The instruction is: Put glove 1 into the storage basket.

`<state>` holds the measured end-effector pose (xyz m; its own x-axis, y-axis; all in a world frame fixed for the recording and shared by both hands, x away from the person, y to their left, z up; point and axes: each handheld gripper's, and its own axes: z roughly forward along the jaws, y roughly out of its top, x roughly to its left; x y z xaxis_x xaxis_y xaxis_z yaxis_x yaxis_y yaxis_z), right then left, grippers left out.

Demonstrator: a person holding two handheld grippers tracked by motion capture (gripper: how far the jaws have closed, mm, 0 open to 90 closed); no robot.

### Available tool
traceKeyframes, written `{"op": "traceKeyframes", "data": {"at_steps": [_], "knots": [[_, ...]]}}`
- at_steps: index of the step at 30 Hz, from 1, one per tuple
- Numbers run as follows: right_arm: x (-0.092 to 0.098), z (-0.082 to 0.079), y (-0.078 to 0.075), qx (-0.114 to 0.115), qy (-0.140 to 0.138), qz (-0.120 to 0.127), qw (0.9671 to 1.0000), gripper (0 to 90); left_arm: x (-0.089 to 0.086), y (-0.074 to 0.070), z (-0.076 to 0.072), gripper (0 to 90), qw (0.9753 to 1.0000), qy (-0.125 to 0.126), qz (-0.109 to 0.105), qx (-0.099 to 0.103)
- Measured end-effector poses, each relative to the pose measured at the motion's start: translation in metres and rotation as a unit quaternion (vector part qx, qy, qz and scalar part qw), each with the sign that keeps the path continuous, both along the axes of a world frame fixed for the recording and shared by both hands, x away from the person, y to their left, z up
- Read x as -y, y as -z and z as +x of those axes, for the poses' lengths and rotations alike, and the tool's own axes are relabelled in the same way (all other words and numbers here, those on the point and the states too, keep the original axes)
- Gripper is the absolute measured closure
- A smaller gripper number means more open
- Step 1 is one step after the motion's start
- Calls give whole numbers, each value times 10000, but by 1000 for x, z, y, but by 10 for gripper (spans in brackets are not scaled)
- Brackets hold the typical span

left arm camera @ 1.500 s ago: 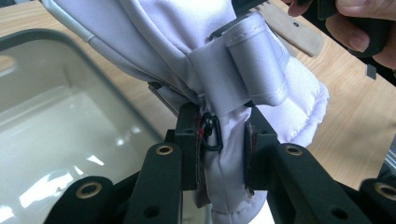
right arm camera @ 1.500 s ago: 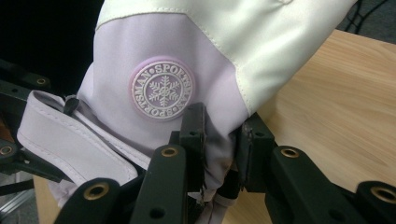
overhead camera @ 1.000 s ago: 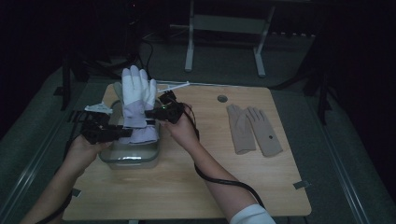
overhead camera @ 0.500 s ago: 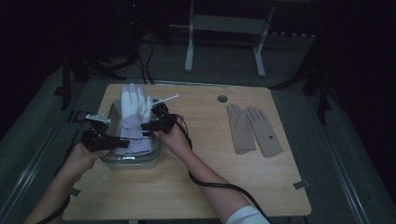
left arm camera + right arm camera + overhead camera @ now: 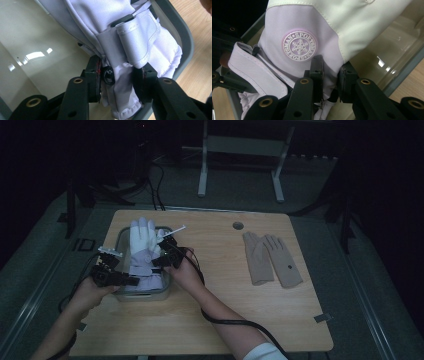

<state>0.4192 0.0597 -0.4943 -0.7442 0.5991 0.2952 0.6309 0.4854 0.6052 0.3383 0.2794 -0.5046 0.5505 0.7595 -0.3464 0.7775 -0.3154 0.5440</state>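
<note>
Nearest the person, the left gripper [image 5: 131, 281] is clamping its jaws on the cuff end of a white and lilac ski glove [image 5: 142, 251]; in the left gripper view the padded cuff fabric [image 5: 120, 82] is pinched between the two jaws, just beside the strap [image 5: 136, 37]. Just beyond, the right gripper [image 5: 159, 259] is likewise closing on the same glove at its side edge; in the right gripper view its jaws are biting the lilac panel just below the round snowflake badge [image 5: 299, 46].

The glove is lying lengthwise in a clear, grey-rimmed storage box [image 5: 167, 282] at the left of the wooden table [image 5: 210, 320], cuff toward the person, fingers pointing away and resting against the far rim. It appears mostly lowered inside, though the finger end is riding high.

Judgement: placement is well advanced but not finished. Remaining: settle the fingers fully below the rim and release both grips.

Farther right, well apart from the box, a pair of beige gloves [image 5: 272, 259] is lying flat on the table, untouched.
</note>
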Motion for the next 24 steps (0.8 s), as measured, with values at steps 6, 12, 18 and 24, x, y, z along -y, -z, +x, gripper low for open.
{"op": "traceKeyframes", "data": {"at_steps": [6, 12, 18, 24], "knots": [[0, -3, 3, -52, -41, -122, 9999, 768, 3, 2, -1, 596, 9998, -46, 97, -167], [-2, -2, 5, -137, -162, -346, 9992, 769, 6, -1, 0, 489, 9997, -132, 162, -101], [-7, -2, 11, -127, -204, -558, 9982, 758, 12, 1, 2, 488, 9985, -232, 477, -97], [-9, -5, 5, 12, -258, -670, 9974, 622, 15, 3, 1, 492, 9980, -258, 564, -101]]}}
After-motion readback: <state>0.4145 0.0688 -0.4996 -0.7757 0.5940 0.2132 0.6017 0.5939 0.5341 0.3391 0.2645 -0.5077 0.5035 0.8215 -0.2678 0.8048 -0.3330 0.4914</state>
